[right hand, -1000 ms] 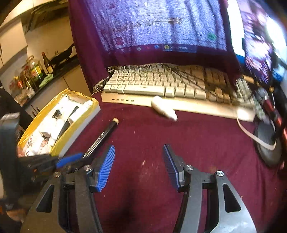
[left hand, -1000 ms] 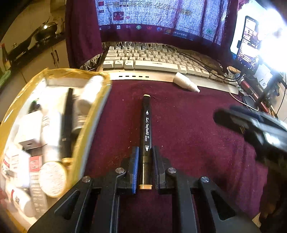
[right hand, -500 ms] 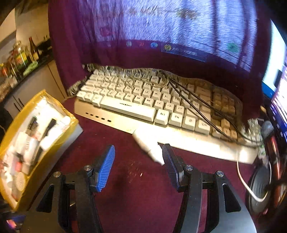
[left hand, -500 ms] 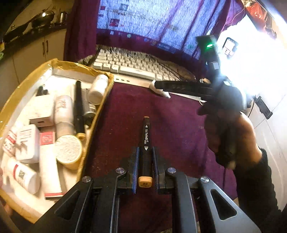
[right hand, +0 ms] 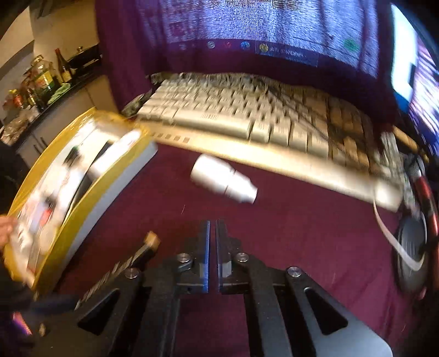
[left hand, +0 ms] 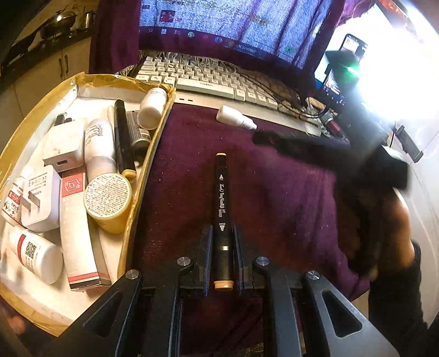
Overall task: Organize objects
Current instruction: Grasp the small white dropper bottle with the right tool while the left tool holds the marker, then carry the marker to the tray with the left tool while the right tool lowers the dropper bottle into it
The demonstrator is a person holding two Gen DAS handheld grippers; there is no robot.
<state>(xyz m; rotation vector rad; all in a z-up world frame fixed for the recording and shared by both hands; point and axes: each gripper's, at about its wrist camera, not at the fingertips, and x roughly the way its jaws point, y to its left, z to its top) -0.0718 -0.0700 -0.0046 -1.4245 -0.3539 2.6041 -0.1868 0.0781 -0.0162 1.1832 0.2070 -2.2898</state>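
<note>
Two items looked left to put away: the black marker [left hand: 222,208], pinched lengthwise in the left gripper [left hand: 222,241] above the maroon cloth [left hand: 274,197], and a white cap [right hand: 223,179] lying near the cloth's far edge by the keyboard [right hand: 247,123]. Right gripper [right hand: 212,247] had jaws nearly pressed together, empty. Beside the cloth's left edge, the yellow-rimmed box [left hand: 152,153] already held bottles and chargers. Beyond, a draped monitor [left hand: 219,24] and kitchen counter [right hand: 55,93].

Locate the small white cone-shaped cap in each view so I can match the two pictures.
Left wrist view: the white cap lies upper centre on the maroon cloth, just in front of the keyboard, beyond the marker's tip.
Right wrist view: the white cap lies at centre, ahead of the right hand-held gripper.
Shared landmark: the keyboard directly behind it.
</note>
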